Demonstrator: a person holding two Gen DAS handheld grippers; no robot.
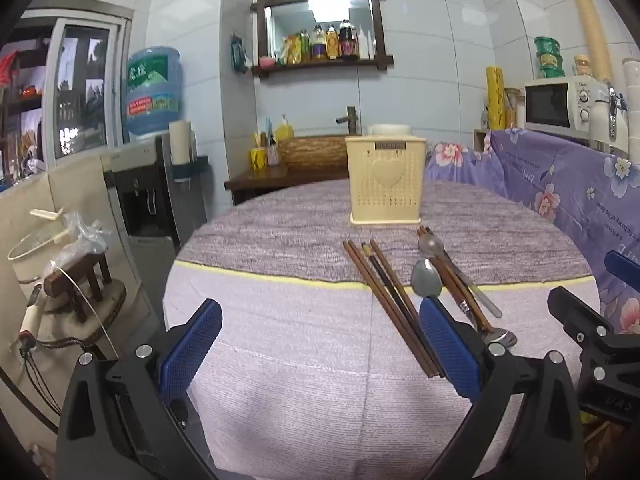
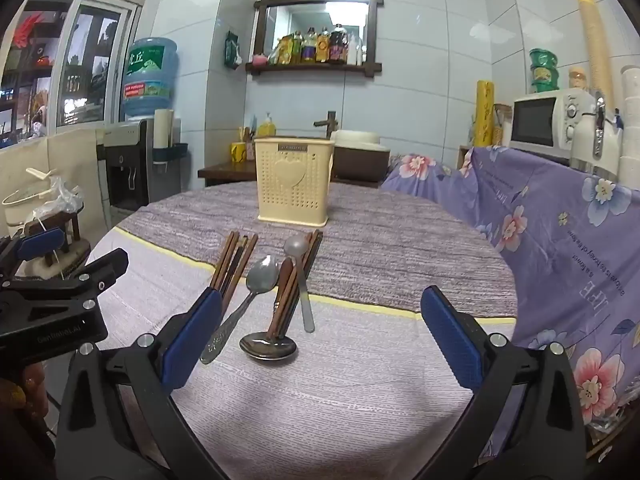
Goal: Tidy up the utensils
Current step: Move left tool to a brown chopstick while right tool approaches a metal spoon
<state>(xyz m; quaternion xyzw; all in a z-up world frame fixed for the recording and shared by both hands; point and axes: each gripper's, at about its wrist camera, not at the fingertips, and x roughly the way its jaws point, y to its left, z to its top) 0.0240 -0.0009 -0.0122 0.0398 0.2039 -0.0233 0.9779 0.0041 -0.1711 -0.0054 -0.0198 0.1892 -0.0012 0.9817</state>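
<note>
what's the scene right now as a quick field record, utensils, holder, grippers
surface: round table with lilac cloth
holder: cream perforated utensil holder, upright, far side, apart from the utensils
chopsticks: brown bundle lying left of the spoons
spoons: metal spoon, large spoon, pale spoon, all flat on the cloth
left gripper: open, holding nothing
right gripper: open, holding nothing
</note>
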